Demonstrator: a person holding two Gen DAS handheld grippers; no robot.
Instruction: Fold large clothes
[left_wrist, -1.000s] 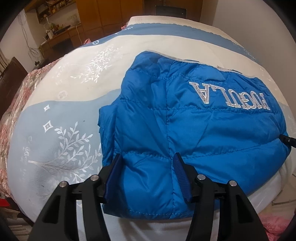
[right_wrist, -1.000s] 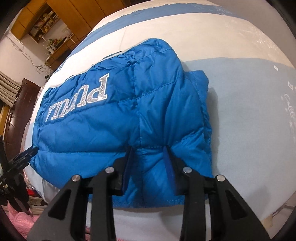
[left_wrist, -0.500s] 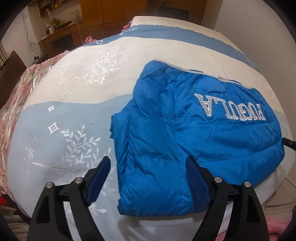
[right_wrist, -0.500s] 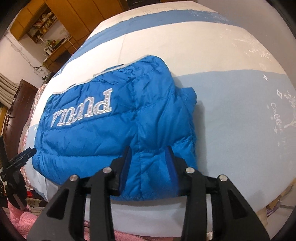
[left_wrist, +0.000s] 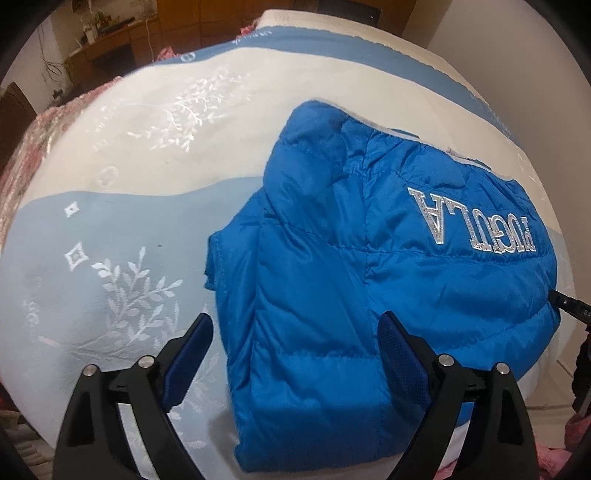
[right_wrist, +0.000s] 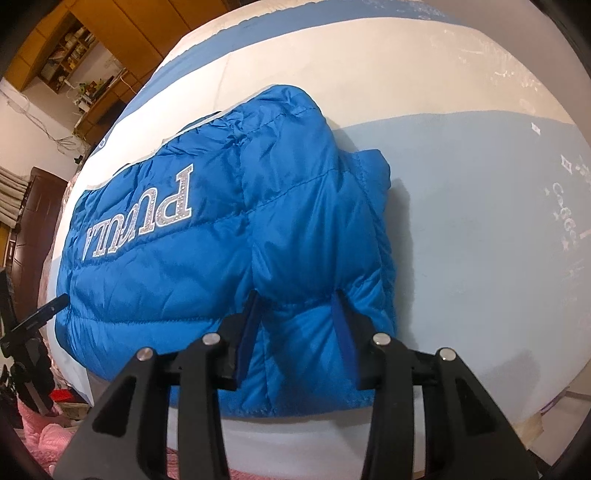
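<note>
blue puffer jacket (left_wrist: 369, 280) lies folded into a compact block on the bedspread (left_wrist: 122, 229), near the bed's front edge. silver lettering (left_wrist: 472, 225) across the jacket's upper panel, reading upside down from both wrist views. quilted seams run across the jacket; a thin pale strip of lining shows along the jacket's far edge. a smaller folded layer juts out from under the jacket's side in each view.

left gripper (left_wrist: 295, 332): jaws spread wide and opening. one blue-padded finger stands off the jacket's side over the bedspread, the other hangs above the jacket's near corner. the jacket's corner sits between them but neither pad presses on it.

right gripper (right_wrist: 295, 310): jaws part-way apart, both blue pads sunk into the jacket's near hem, fabric bulging up between them. clamped on the jacket at the opposite near corner from the left gripper.

bedspread is banded pale blue and cream, with white leaf-sprig embroidery (left_wrist: 136, 295) just beside the jacket on the left gripper's side. beyond the bed, far from the jacket: wooden cabinets (right_wrist: 122, 22) and a cluttered shelf (right_wrist: 70, 55). a black tip of the other gripper shows past the jacket's end in each wrist view. pink fabric (right_wrist: 48, 439) below the bed's edge, beneath the jacket's near side.
</note>
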